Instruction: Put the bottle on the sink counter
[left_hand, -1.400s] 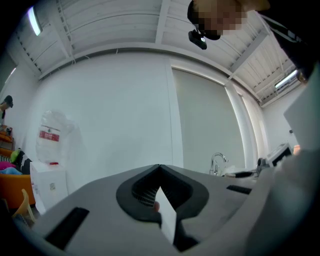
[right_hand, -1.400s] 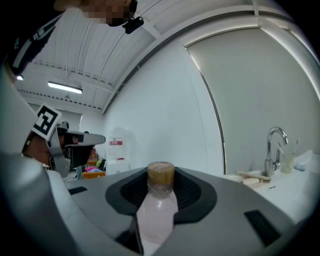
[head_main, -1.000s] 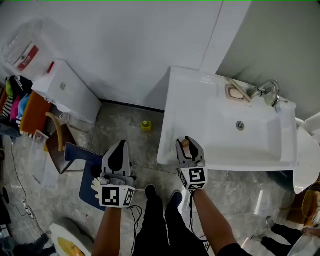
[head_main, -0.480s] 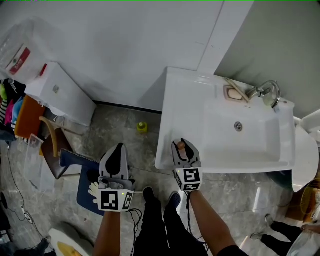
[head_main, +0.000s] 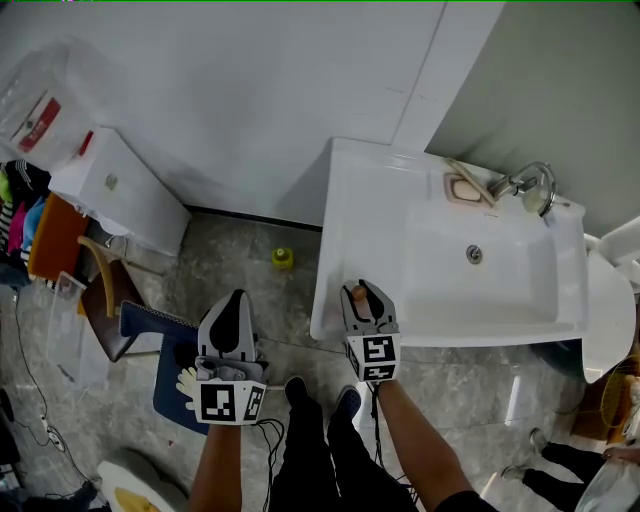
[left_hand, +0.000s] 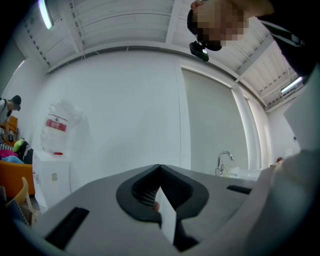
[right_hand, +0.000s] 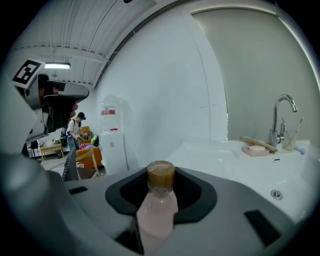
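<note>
White cabinet (head_main: 120, 185) at far left. Nearer and to its right, left gripper (head_main: 232, 300) over grey floor (head_main: 250, 240), jaws pressed together. Small yellow item (head_main: 283, 258) on that floor, farther off, just left of the counter. Next, right gripper (head_main: 362, 293) clamped on brown-capped pale pink bottle (right_hand: 156, 210), held upright at the near left corner of white sink counter (head_main: 365, 200); unclear whether touching it. Soap dish (head_main: 465, 187) and faucet (head_main: 522, 182) along the counter's far right.
</note>
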